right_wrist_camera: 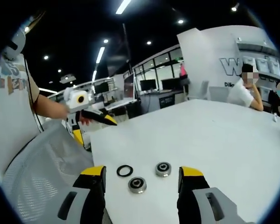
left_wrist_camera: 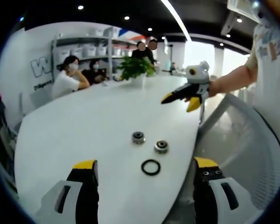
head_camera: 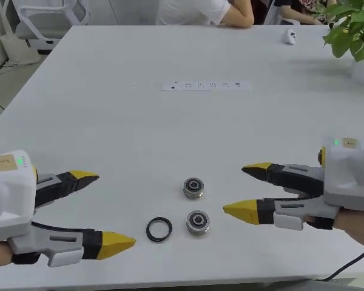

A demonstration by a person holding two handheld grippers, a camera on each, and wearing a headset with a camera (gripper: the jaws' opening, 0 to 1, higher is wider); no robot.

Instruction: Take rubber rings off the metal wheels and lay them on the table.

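Two small silver wheels with dark centres lie near the front edge of the white table (head_camera: pixel 109 121): the far wheel (head_camera: pixel 193 188) (left_wrist_camera: pixel 138 137) (right_wrist_camera: pixel 163 168) and the near wheel (head_camera: pixel 198 222) (left_wrist_camera: pixel 161 146) (right_wrist_camera: pixel 137 185). Just left of the near wheel, a loose black rubber ring (head_camera: pixel 159 229) (left_wrist_camera: pixel 150 167) (right_wrist_camera: pixel 124 171) lies flat. My left gripper (head_camera: pixel 109 209) (left_wrist_camera: pixel 144 162) (right_wrist_camera: pixel 94 128) hovers open to the left of them, holding nothing. On the other side my right gripper (head_camera: pixel 236 189) (right_wrist_camera: pixel 142 170) (left_wrist_camera: pixel 179 100) is open too, level with the wheels.
A white power strip (head_camera: pixel 206 86) is set into the table's middle. A potted plant (head_camera: pixel 355 30) and a small white object (head_camera: pixel 290 37) stand at the far right. People sit at the far end (head_camera: pixel 200 12). A mesh chair (right_wrist_camera: pixel 42 172) is behind the front edge.
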